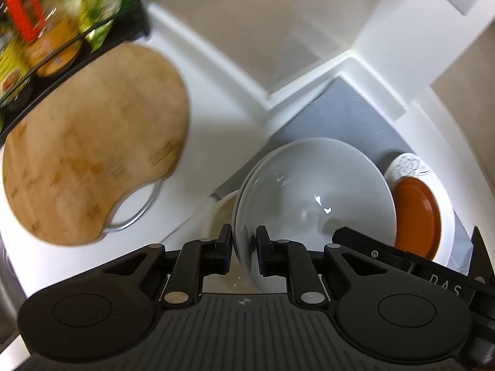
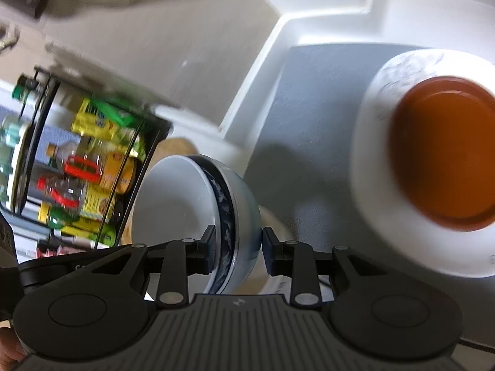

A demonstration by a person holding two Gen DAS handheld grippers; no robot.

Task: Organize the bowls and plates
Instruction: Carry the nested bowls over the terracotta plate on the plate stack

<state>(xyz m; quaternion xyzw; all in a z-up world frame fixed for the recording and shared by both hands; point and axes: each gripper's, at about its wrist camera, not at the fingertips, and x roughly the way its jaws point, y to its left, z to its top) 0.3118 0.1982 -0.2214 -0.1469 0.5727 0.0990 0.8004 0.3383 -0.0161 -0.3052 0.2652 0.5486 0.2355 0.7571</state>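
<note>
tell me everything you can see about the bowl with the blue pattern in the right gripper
The blue-patterned bowl looks like glazed ceramic: plain white inside, pale outside, with a dark blue band of white figures under the rim. It is tipped on its side, its mouth facing left in the right wrist view. The right gripper holds it by the rim, one jaw inside the bowl and one against the outer wall. It appears empty and hangs above the counter, near the grey mat, with nothing else seen touching it.

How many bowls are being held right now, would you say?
2: a white bowl in the left claw, a blue-rimmed bowl in the right claw. Others may be hidden.
</note>
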